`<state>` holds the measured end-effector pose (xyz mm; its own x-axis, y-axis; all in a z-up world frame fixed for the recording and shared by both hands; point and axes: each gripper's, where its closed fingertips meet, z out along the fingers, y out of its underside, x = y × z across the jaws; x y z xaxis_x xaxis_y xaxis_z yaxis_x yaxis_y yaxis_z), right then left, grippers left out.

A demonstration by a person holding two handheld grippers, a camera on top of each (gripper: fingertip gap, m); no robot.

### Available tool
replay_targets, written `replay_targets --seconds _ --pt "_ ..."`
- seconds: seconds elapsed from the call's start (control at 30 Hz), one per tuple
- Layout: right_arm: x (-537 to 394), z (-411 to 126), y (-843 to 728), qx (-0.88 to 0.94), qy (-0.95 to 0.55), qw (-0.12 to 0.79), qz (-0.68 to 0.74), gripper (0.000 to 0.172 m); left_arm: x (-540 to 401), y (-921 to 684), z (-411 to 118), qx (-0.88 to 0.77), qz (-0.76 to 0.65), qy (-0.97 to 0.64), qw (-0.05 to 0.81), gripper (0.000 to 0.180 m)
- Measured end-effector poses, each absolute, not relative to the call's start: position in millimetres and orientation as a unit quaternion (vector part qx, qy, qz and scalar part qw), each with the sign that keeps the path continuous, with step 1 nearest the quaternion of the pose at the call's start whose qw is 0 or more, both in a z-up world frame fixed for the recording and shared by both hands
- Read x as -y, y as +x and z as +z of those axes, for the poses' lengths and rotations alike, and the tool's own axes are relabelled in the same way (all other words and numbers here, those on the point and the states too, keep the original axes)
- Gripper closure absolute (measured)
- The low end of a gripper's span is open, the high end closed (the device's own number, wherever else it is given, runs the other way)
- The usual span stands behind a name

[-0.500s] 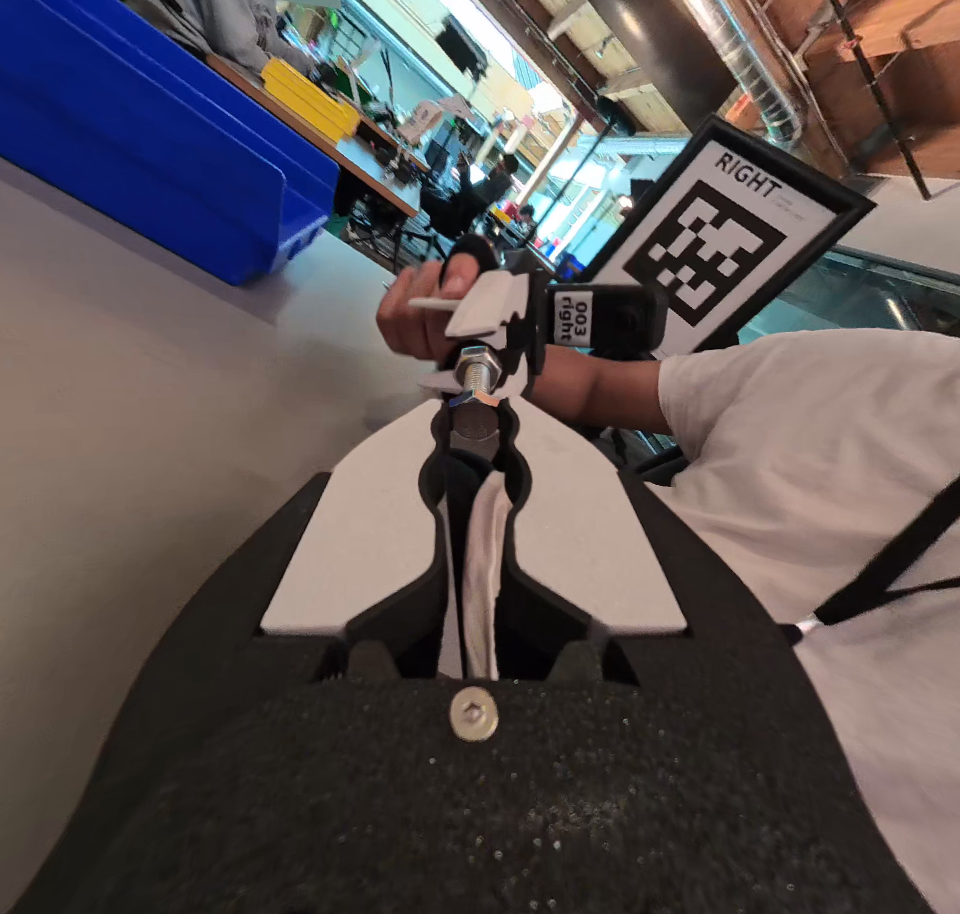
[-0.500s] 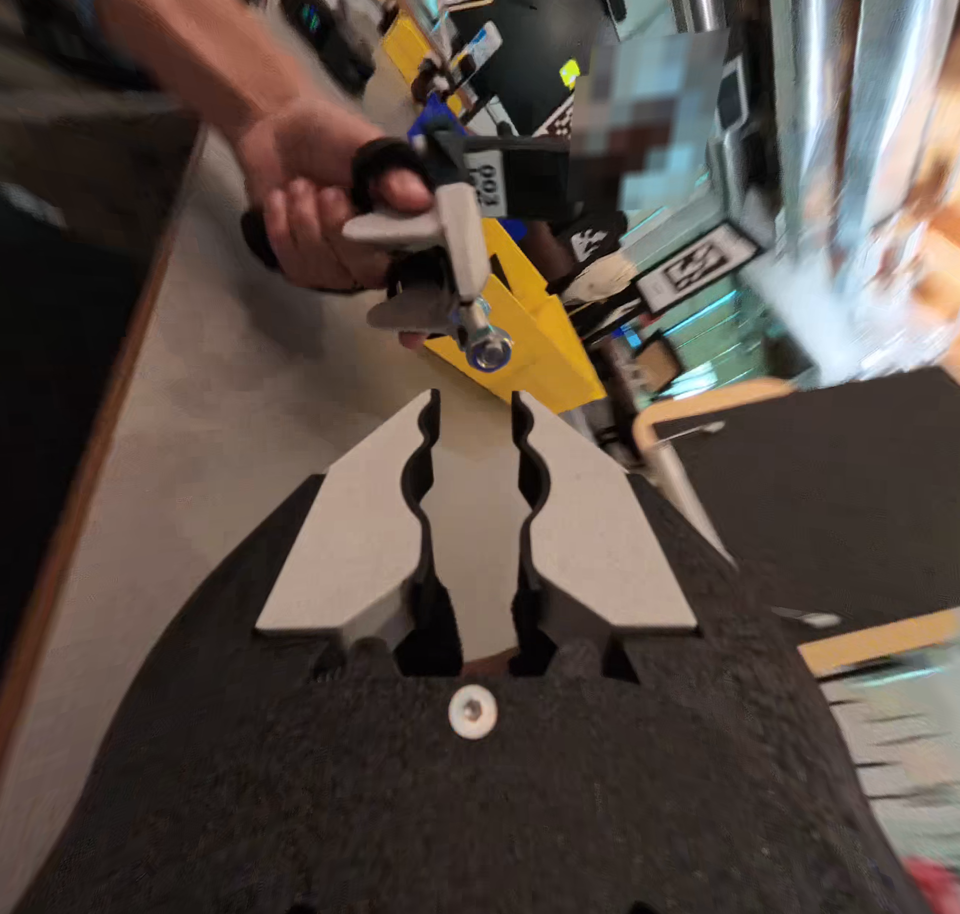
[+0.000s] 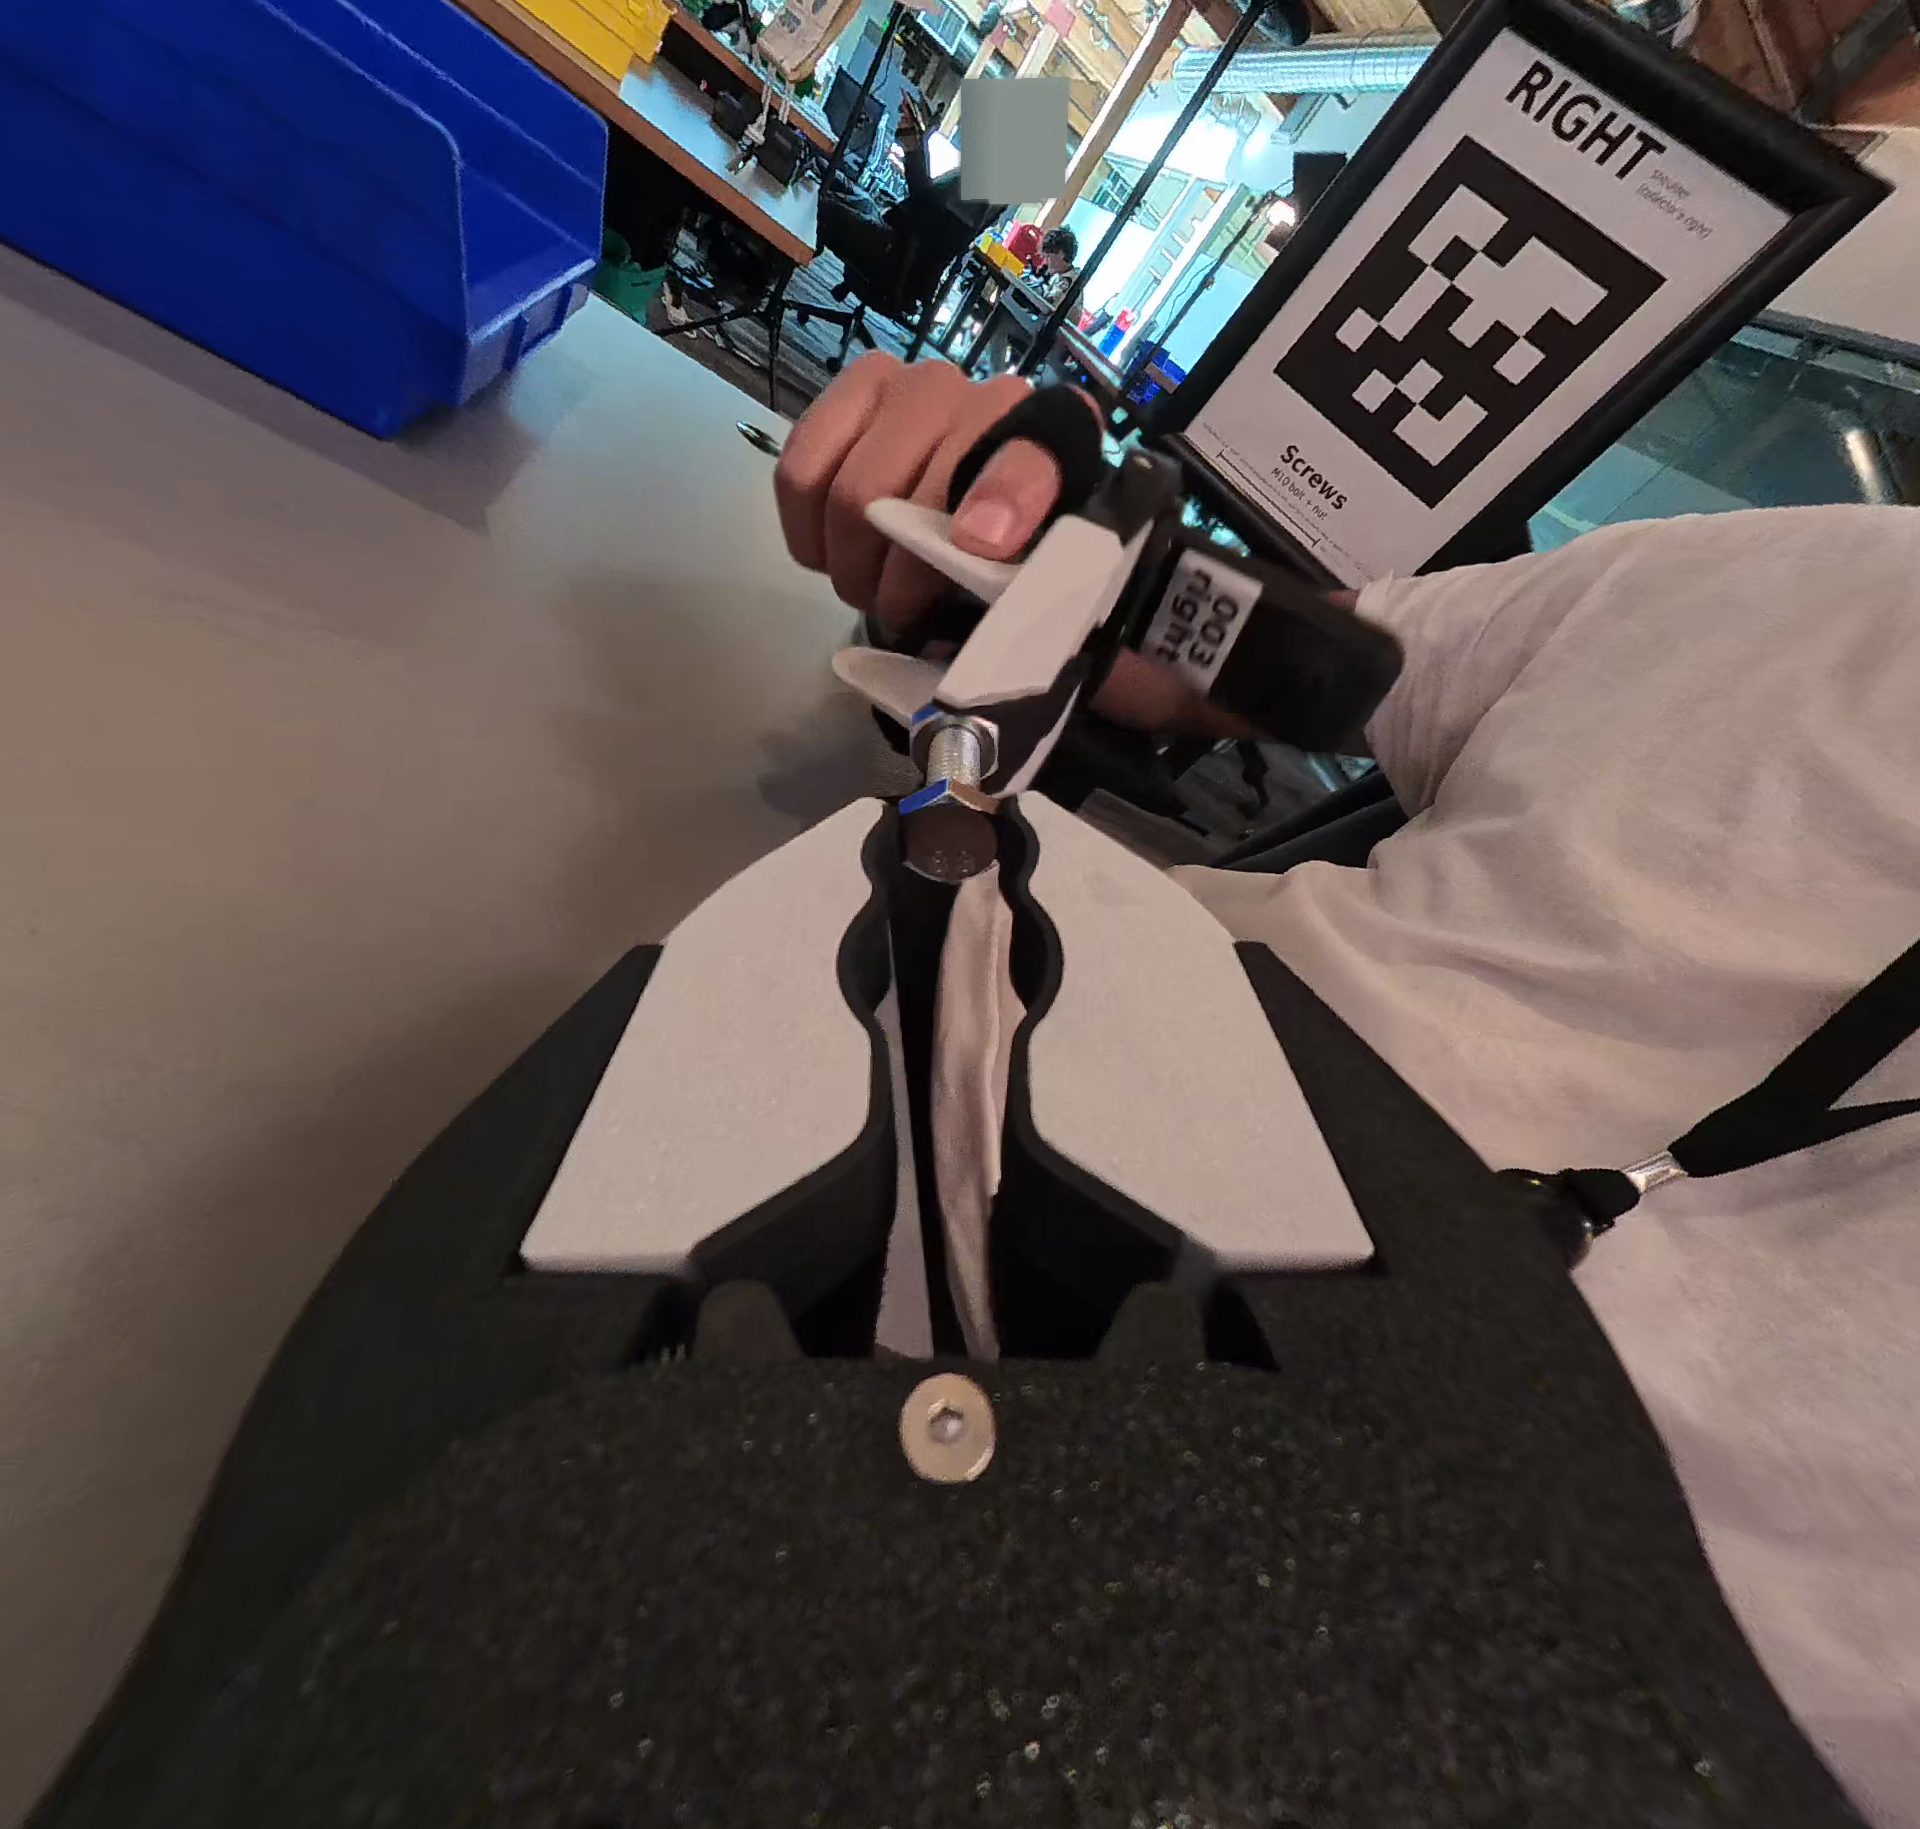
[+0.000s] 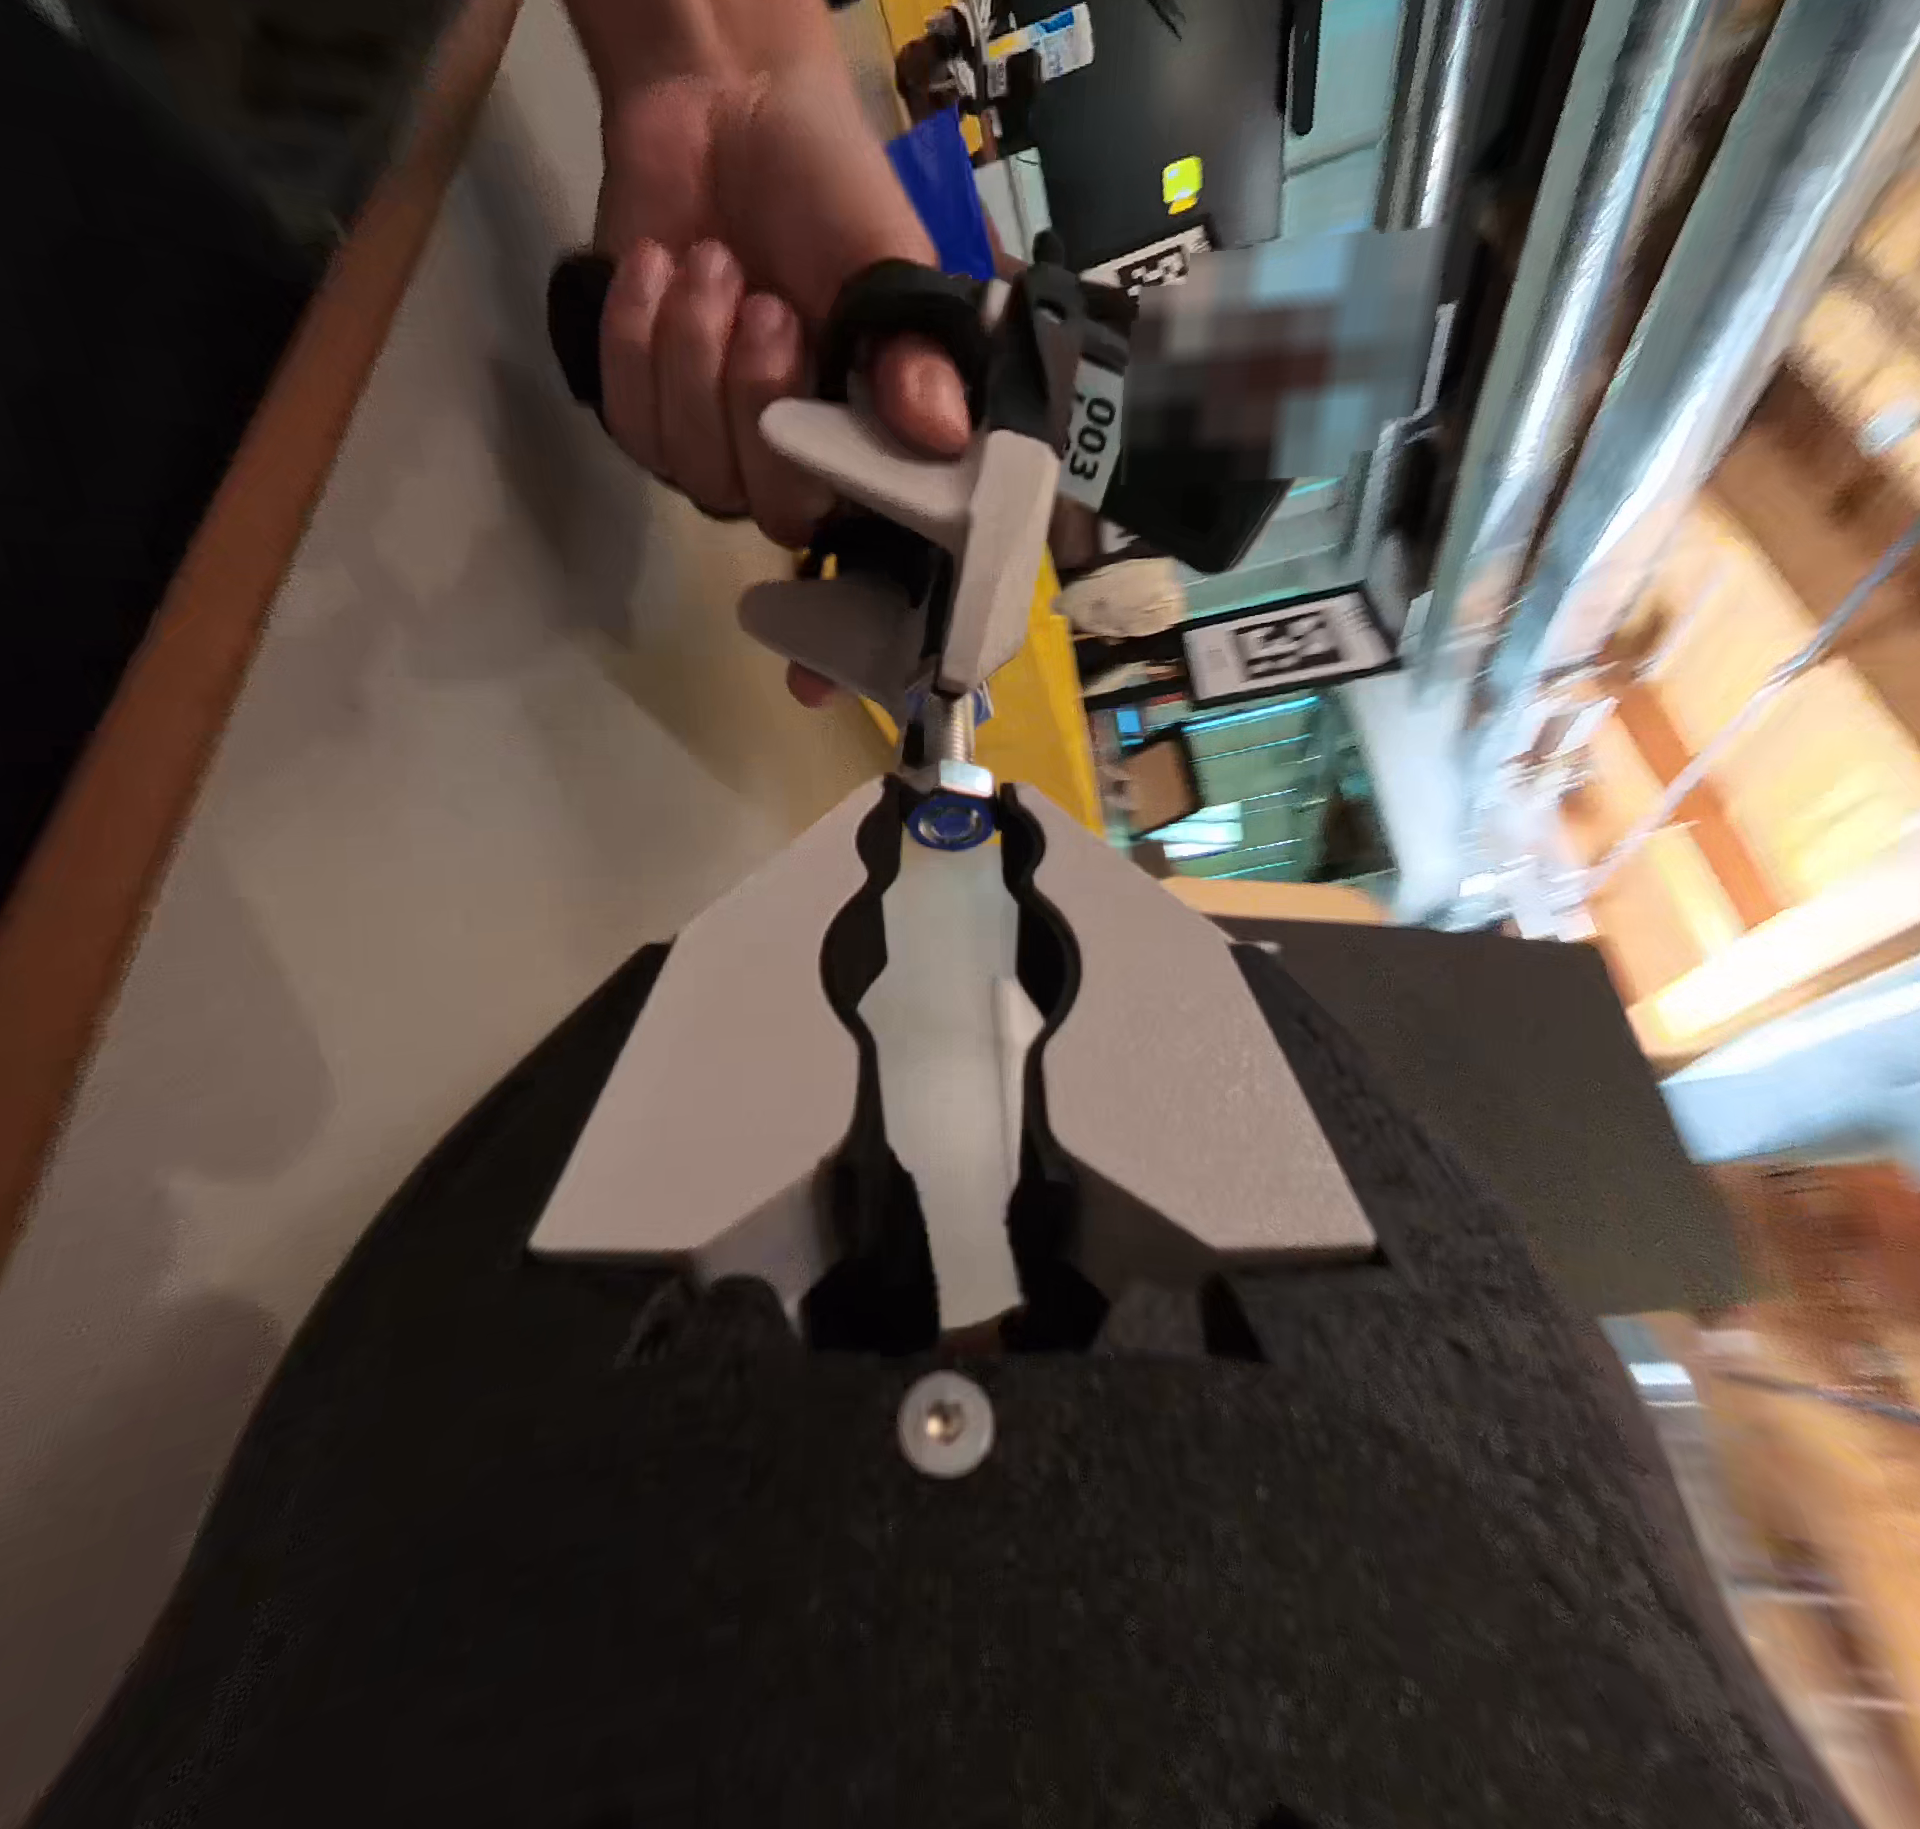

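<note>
My left gripper (image 3: 948,837) is shut on the hex head of a silver bolt (image 3: 958,763) and holds it above the grey table (image 3: 312,792). The threaded shank points away from me. A silver nut (image 3: 951,730) sits on the shank's far end. My right gripper (image 4: 948,823) is shut on that nut (image 4: 961,777), facing the left gripper end to end. The right gripper also shows in the left wrist view (image 3: 971,740), held by a hand. The left gripper also shows in the right wrist view (image 4: 940,683), with the bolt (image 4: 956,730) between the two.
A blue bin (image 3: 260,169) stands at the table's far left. A framed black-and-white marker sign (image 3: 1507,325) stands behind the right gripper. A yellow bin (image 4: 1049,719) lies behind the left gripper. A black mat (image 4: 1455,1031) lies to the right. A person's white shirt (image 3: 1610,896) is close by. My left and right fingertips are right by each other.
My right gripper was open and apart from the bolt; it has moved up to the bolt's end and its pads have come together on the nut. The left gripper kept hold of the bolt.
</note>
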<state>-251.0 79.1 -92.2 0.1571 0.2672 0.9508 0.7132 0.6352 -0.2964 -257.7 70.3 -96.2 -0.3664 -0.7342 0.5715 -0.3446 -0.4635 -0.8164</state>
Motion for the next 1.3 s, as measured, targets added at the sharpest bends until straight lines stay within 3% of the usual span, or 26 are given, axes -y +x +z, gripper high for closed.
replay_targets --seconds 0.13,0.3,0.5,0.57,0.63,0.77,0.87,0.97,1.07,1.3 --pt "-80 -94 -252 0.56 -0.546 0.619 0.069 0.153 -72 -258 -95 -0.518 -0.64 -0.535 0.189 0.163" --pt "-84 -89 -253 0.388 -0.659 0.505 0.4 0.154 -78 -256 -91 -0.525 -0.621 -0.53 0.241 0.163" --pt "-91 -92 -258 0.182 -0.696 0.331 0.61 0.154 -89 -259 -91 -0.521 -0.605 -0.54 0.266 0.163" --pt "-93 -92 -256 0.158 -0.69 0.319 0.63 0.154 -91 -259 -92 -0.517 -0.605 -0.545 0.265 0.163" --pt "-94 -92 -255 0.188 -0.688 0.353 0.606 0.152 -93 -259 -92 -0.513 -0.607 -0.549 0.26 0.163" --pt "-100 -104 -250 0.292 -0.705 0.454 0.46 0.128 -105 -268 -82 -0.466 -0.648 -0.552 0.24 0.163" --pt "-112 -125 -238 0.427 -0.695 0.542 0.201 0.12 -113 -273 -75 -0.431 -0.678 -0.55 0.226 0.163" --pt "-123 -111 -227 0.509 -0.586 0.624 -0.088 0.123 -113 -274 -75 -0.421 -0.69 -0.551 0.208 0.163" --pt "-123 -100 -228 0.549 -0.467 0.632 -0.285 0.124 -108 -271 -86 -0.426 -0.683 -0.568 0.173 0.163" --pt "-111 -101 -248 0.592 -0.363 0.617 -0.369 0.137 -98 -261 -101 -0.429 -0.672 -0.589 0.132 0.163"
